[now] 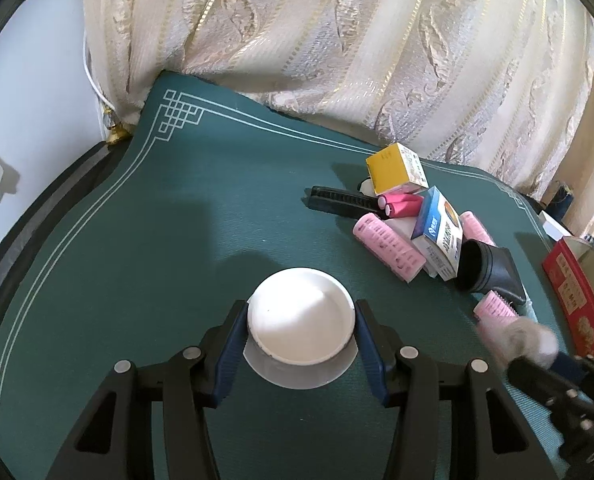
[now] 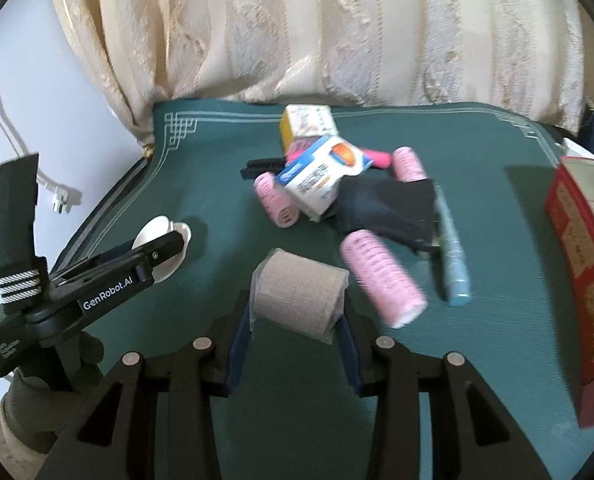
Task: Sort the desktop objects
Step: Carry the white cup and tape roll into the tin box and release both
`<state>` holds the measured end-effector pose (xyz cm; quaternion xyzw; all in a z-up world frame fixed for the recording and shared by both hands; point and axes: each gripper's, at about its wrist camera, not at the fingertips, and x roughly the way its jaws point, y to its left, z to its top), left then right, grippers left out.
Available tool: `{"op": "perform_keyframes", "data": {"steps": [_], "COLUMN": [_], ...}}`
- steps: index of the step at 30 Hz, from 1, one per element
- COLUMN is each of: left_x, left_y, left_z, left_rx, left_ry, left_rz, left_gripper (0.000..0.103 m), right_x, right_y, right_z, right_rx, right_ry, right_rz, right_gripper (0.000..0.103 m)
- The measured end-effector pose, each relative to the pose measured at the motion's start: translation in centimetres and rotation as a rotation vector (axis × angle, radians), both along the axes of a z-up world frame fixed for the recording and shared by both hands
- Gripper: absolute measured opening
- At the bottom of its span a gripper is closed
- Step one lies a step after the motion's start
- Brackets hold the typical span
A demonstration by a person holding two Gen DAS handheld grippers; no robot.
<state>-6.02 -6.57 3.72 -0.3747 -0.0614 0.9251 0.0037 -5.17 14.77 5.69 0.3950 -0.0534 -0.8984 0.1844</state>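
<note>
now the left tongs grip a white jar at near left of the surface; right tongs clasp a bandage roll. lift both straight, clear of the far pile.

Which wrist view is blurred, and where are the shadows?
Right wrist view: motion blur smears the pink roller, the blue pen and the red box. Left wrist view: mostly sharp, only the right hand-held gripper smeared at the edge; a soft shadow on the green mat behind the white jar.
</note>
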Motion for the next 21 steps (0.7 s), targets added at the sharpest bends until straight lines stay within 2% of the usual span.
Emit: {"op": "perform_keyframes", "data": {"steps": [7, 12, 21], "left_x": [-0.1, 0.9, 2.3], "left_y": [1.1, 2.9, 8.9], "left_z": [-0.4, 1.2, 4.1], "left_rx": [-0.037, -0.051, -0.081], "left_ry": [-0.019, 0.016, 0.075], "left_rz": [0.006, -0.021, -0.117], "left_gripper": [0.054, 0.054, 0.054], "right_x": [1.3, 2.3, 3.9], "right_y": [3.8, 6.7, 12.5], "right_z": [1.2, 2.2, 3.7], "right_rx": [-0.033, -0.053, -0.092], "right_ry": [0.032, 0.066, 0.134], "right_rz": [-0.074, -0.123, -0.228], "right_gripper": [0.043, 0.043, 0.043]}}
